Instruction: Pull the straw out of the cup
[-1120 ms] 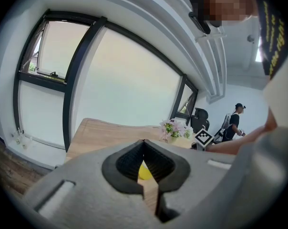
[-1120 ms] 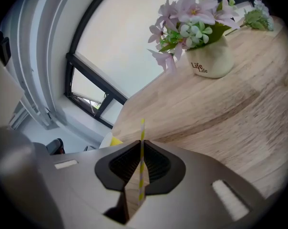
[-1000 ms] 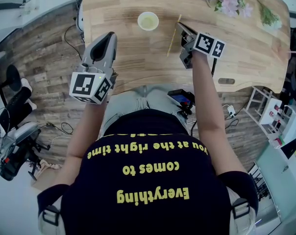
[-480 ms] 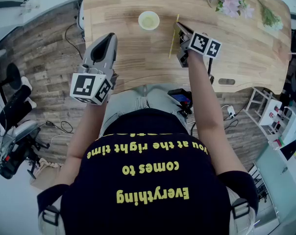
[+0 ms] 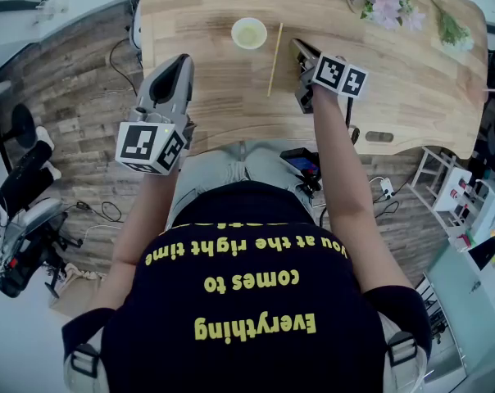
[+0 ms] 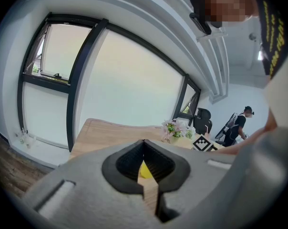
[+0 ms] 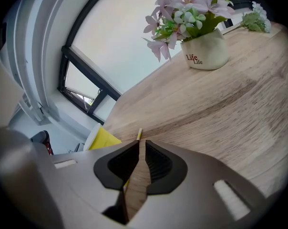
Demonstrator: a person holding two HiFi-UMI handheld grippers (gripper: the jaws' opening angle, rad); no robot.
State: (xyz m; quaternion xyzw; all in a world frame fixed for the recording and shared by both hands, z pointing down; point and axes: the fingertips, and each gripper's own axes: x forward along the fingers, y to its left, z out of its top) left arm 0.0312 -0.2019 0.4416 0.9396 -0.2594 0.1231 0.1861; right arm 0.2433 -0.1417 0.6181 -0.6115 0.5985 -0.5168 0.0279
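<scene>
Now the straw [image 5: 274, 58] lies flat on the wooden table [image 5: 395, 64], out of the cup [image 5: 248, 33] and just to its right. One end is level with the cup and the other points toward the person.

Change since earlier: the straw was at the tips of the right gripper [image 5: 297, 44]. It now sits a little further left, clear of them.

Right gripper: jaws have just been opening. A narrow gap shows between the pads with only table wood in it. In the right gripper view the straw's end [image 7: 139, 134] pokes out past the tips, beside the yellow cup [image 7: 102, 138].

Left gripper [image 5: 180, 60]: same spot as before, held off the table's near-left edge, tips together, nothing in them.

Cup: upright, place unchanged. The flower pot [image 7: 204, 51] stands at the far right of the table.
</scene>
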